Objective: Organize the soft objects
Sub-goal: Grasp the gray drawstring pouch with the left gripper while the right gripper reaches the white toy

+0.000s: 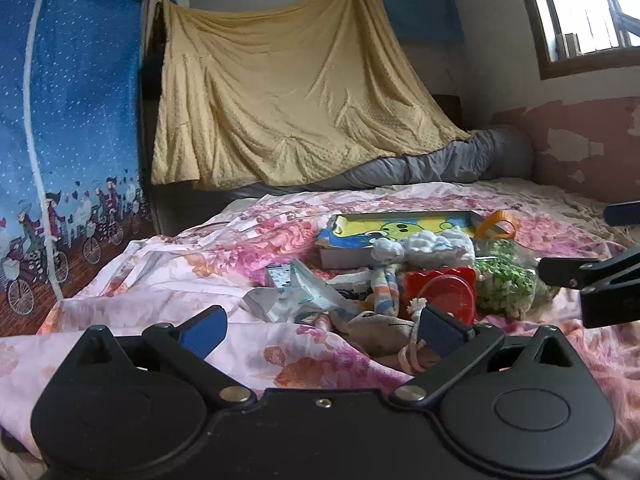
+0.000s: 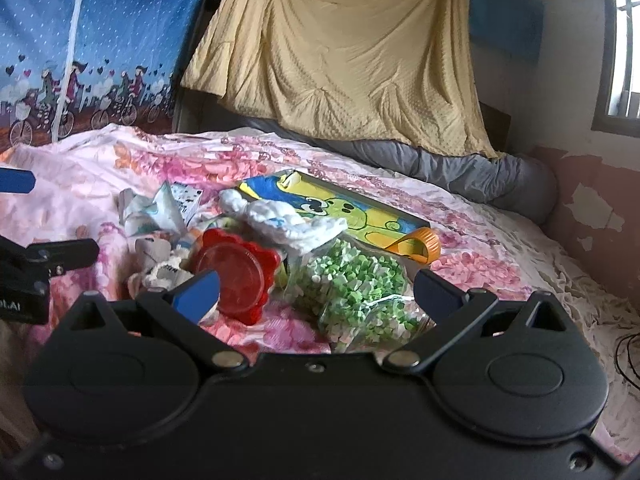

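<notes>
While both claws hover low over the pink floral bedsheet [image 1: 168, 280], we hold our left gripper [image 1: 322, 330] spread beside the beige stuffed toy [image 1: 376, 330], our right gripper [image 2: 316, 290] spread before the clear bag of green pellets [image 2: 352, 280].

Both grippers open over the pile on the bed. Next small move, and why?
Probably ease the left gripper forward and close on the beige plush. It is open, the plush lies between its fingers, nearest of the soft things. The right gripper is open above the green bag, holding nothing.
</notes>
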`<action>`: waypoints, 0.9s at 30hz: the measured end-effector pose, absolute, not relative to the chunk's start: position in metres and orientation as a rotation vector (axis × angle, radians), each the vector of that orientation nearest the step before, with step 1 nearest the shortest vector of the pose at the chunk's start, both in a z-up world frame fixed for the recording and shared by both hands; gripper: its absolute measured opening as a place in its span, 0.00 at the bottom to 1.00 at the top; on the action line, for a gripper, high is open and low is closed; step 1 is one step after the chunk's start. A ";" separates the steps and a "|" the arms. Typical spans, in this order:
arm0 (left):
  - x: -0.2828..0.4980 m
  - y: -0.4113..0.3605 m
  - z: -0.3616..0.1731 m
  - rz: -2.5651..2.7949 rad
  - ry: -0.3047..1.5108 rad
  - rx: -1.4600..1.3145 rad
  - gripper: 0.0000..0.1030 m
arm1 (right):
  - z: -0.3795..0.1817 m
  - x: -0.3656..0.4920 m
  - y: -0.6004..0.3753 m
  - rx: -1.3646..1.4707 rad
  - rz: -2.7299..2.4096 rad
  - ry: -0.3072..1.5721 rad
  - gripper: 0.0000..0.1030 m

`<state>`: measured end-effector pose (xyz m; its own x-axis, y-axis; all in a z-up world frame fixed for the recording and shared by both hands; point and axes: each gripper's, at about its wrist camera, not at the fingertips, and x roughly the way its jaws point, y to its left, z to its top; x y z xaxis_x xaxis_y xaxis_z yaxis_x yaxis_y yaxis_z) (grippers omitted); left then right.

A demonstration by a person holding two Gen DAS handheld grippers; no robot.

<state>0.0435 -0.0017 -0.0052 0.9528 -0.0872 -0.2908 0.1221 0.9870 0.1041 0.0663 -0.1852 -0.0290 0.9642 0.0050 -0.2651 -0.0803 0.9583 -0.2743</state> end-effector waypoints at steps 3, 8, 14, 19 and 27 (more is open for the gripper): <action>0.043 -0.006 -0.008 -0.129 0.294 0.146 0.99 | -0.034 0.066 -0.183 -0.304 0.051 0.273 0.99; 0.047 -0.008 -0.013 -0.162 0.325 0.165 0.99 | -0.041 0.067 -0.180 -0.330 0.054 0.288 0.99; 0.053 -0.006 -0.016 -0.189 0.343 0.160 0.99 | -0.047 0.071 -0.180 -0.347 0.062 0.297 0.99; 0.059 -0.011 -0.020 -0.235 0.357 0.167 0.99 | -0.049 0.075 -0.183 -0.353 0.066 0.314 0.99; 0.061 -0.023 -0.028 -0.289 0.367 0.210 0.99 | -0.053 0.080 -0.182 -0.363 0.066 0.330 0.99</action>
